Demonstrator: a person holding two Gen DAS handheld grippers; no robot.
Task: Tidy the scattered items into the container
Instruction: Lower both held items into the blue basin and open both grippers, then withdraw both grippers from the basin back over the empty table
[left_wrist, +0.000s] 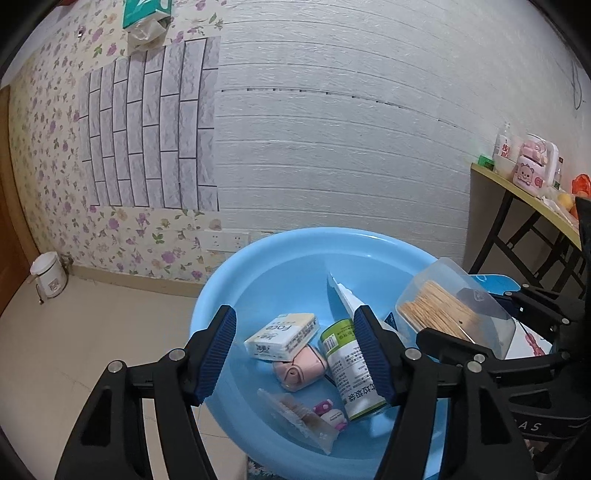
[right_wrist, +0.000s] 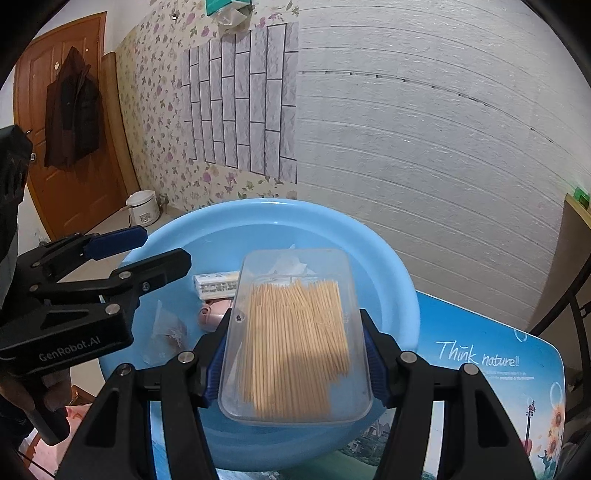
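We hold the left tool (left_wrist: 297, 354) over the blue basin (left_wrist: 221, 295) with its jaws spread apart and nothing pressed between the blue pads; a green-and-white canister (left_wrist: 345, 373) lies in the basin just behind the right-hand finger. Beside the canister in the basin rest a small pack of tissues (left_wrist: 282, 336), a pink rounded case (left_wrist: 299, 369), a clear packet (left_wrist: 295, 413) with a small pink-and-white figure (left_wrist: 328, 415) at its edge, and a white tube (left_wrist: 341, 295) leaning toward the far wall. Our right tool (right_wrist: 295, 354) is clamped on a clear plastic box of toothpicks (right_wrist: 295, 339), gripping its two long sides and holding it above the basin's near half, tilted slightly. The basin sits on a table (right_wrist: 498, 369) with a printed blue cover. From the right wrist view, the left tool appears at the left, above the basin's rim.
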